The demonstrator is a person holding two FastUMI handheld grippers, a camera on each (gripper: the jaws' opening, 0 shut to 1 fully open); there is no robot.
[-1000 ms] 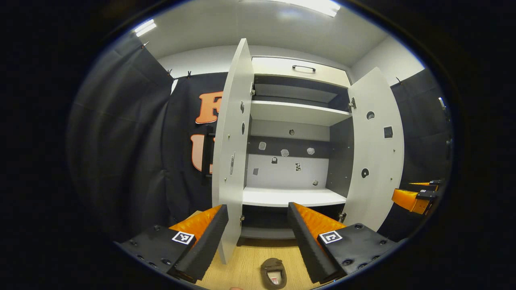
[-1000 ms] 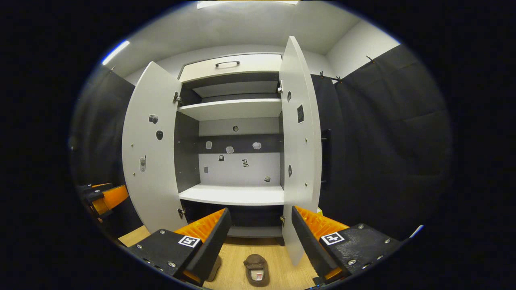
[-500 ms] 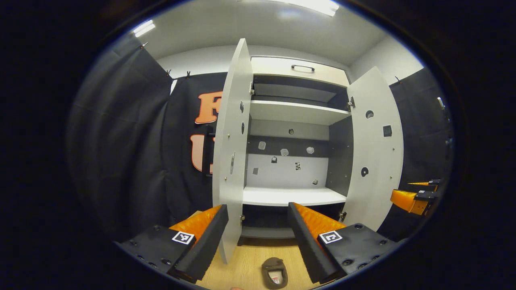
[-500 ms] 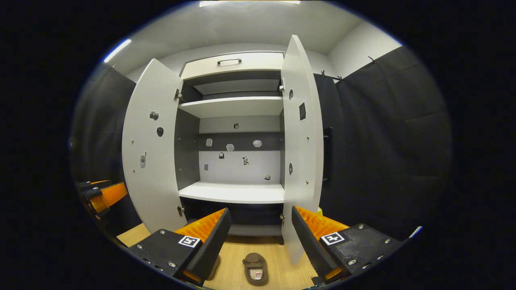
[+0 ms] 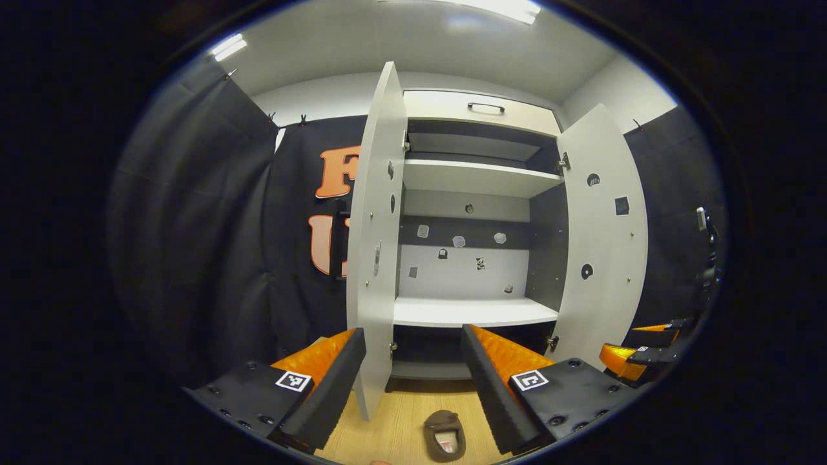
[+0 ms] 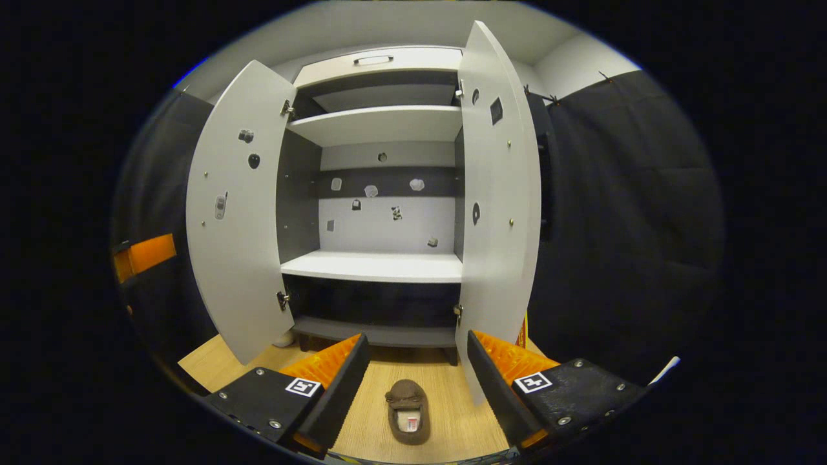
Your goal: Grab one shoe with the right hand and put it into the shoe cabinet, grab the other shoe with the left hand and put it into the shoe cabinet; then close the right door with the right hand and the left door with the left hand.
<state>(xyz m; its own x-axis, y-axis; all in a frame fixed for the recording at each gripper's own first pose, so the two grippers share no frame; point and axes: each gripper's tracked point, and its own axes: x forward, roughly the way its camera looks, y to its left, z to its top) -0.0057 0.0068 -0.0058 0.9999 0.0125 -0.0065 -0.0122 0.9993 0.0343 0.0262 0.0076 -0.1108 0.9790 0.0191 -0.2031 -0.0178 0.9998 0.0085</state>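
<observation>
Shoe [image 6: 408, 411] partly behind right gripper [image 6: 413, 374] finger.

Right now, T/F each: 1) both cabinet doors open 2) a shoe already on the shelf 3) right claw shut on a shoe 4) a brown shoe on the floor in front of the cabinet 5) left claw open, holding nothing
1) Both cabinet doors are open. True: the left door and right door both stand swung out.
2) A shoe sits on the shelf. False: the white shelf has no shoe on it.
3) The right claw is shut on a shoe. False: the right claw is open, above the brown shoe and apart from it.
4) A brown shoe lies on the floor in front of the cabinet. True: it lies on the wood floor.
5) The left claw is open and holds nothing. True: the left claw holds nothing.
</observation>
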